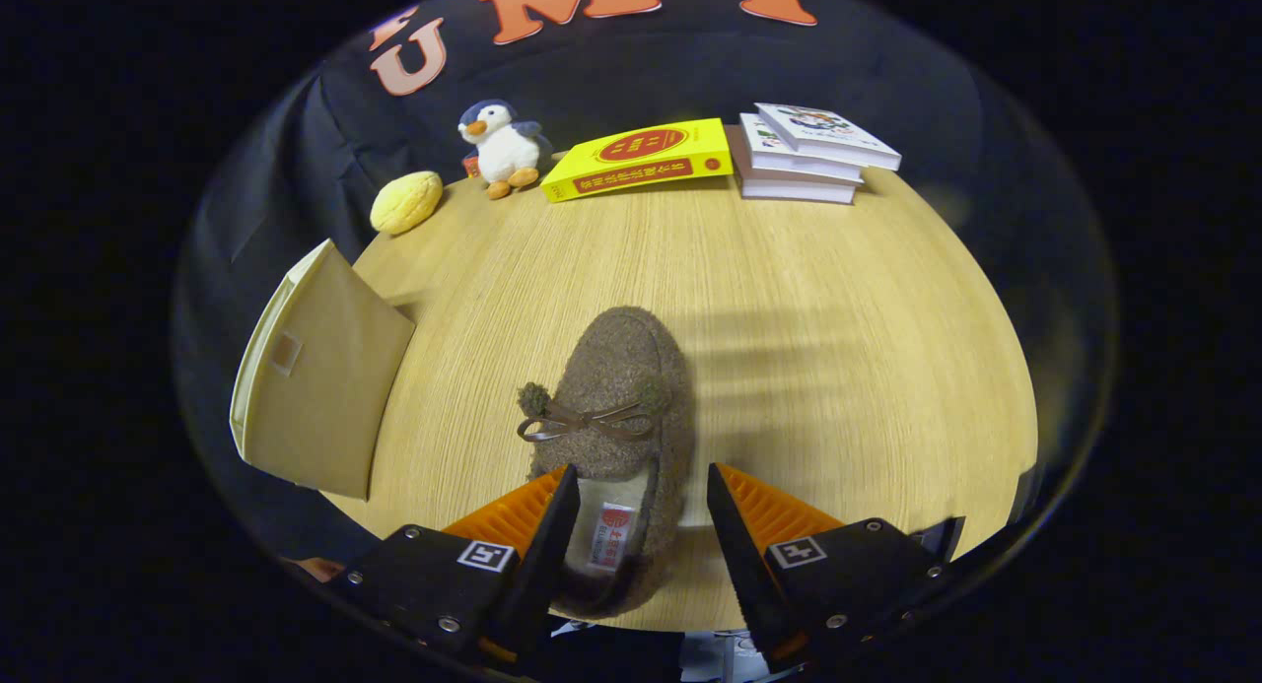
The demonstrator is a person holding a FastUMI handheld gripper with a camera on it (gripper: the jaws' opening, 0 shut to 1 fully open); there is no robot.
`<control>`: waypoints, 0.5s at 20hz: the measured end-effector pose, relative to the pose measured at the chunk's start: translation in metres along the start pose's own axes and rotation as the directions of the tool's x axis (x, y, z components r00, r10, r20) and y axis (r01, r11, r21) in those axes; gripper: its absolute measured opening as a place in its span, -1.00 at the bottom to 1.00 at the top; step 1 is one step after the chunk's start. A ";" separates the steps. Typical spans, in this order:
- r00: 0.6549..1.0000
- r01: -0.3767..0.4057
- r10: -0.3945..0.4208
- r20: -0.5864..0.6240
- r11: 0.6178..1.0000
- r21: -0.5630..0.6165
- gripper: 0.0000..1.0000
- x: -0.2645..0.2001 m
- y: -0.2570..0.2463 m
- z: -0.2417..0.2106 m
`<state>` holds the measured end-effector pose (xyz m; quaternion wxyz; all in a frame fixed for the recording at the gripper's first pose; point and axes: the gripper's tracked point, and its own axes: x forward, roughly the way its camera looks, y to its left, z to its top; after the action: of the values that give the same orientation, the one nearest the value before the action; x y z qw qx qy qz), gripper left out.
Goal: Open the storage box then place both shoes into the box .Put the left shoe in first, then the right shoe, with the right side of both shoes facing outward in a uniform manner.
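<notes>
- Beige fabric storage box (320, 377) stands at the left side of the wooden tabletop (808, 299), well apart from the shoe, with 1 flat panel facing the camera and a small clear label pocket near its upper corner; whether it is open or closed cannot be told.
- Yellow round bun-like thing (406, 202) lies beyond the box, near the far edge of the tabletop.
- Just beside it stands 1 plush penguin (503, 146), upright, white-bellied with orange feet and beak.
- Next along the far edge lies 1 yellow book (641, 158) with a red oval on its cover, flat on the tabletop.
- Brown fuzzy slipper (616, 407), the 1 shoe in sight, lies near the middle of the tabletop with its toe pointing away from the gripper (639, 486); it carries a thin brown bow with 2 small pompoms, and a label shows on its pale lining.
- Its heel opening sits between the jaws, which stand apart; the left finger lies over the slipper's opening and the right finger is just beside its outer edge, neither clearly pressing.
- Stack of white books (804, 156) rests at the far right of the tabletop, touching the yellow book's end, the top 1 skewed.
</notes>
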<state>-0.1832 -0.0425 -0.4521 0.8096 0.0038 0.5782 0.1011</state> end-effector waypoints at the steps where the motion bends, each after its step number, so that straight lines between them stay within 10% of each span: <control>1: 1.000 -0.007 0.007 0.002 1.000 -0.027 0.51 0.005 0.000 0.000; 10: 0.997 0.066 -0.059 0.046 0.985 -0.159 -0.34 0.035 -0.016 0.003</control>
<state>-0.1674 -0.0516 -0.4855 0.8216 -0.0772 0.5515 0.1216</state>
